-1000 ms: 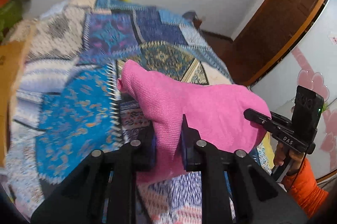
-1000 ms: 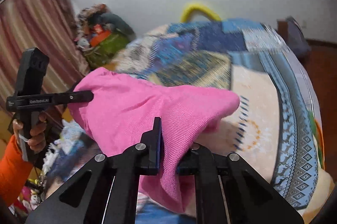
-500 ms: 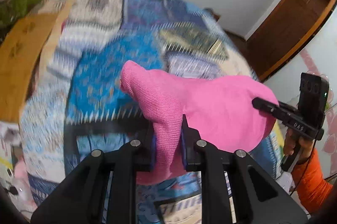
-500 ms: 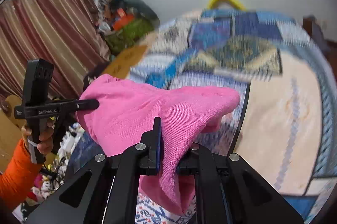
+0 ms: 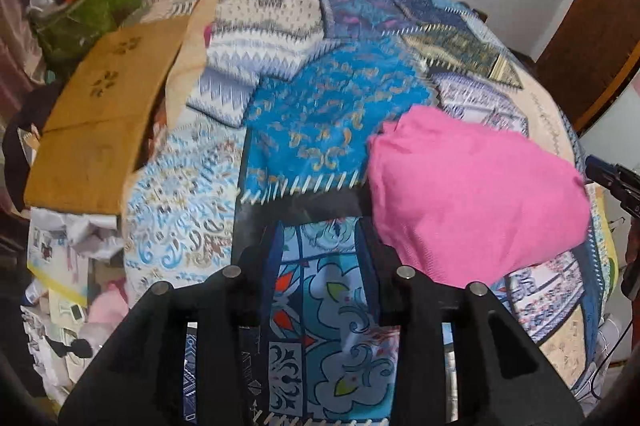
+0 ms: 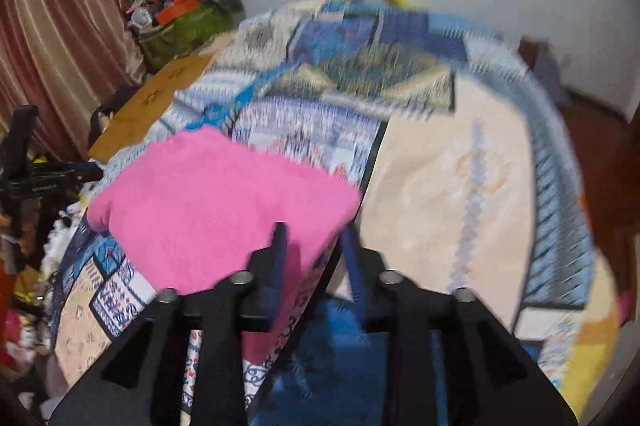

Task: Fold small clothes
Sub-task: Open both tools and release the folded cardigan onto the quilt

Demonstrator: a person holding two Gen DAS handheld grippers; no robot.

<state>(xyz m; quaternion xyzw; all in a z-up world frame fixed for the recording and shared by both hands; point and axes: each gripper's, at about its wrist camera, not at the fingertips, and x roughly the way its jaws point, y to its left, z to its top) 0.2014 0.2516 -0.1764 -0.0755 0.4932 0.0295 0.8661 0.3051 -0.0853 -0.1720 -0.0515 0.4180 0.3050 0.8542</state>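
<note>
Here, pink garment (image 5: 476, 194) bears no readable label.

No text, label, brand or number is readable; only dark flower-like marks stand on the brown cardboard (image 5: 108, 98)

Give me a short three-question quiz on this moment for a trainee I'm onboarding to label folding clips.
1. True or false: the left gripper is clamped on the pink garment.
2. What does the pink garment rest on? A) the patchwork quilt B) a bare wooden table C) the floor
3. In the right wrist view, how do the jaws of the right gripper stand?

Key
1. False: its jaws are apart, and only quilt shows between them.
2. A
3. Apart, with the garment's near corner lying between them, not pinched.
</note>
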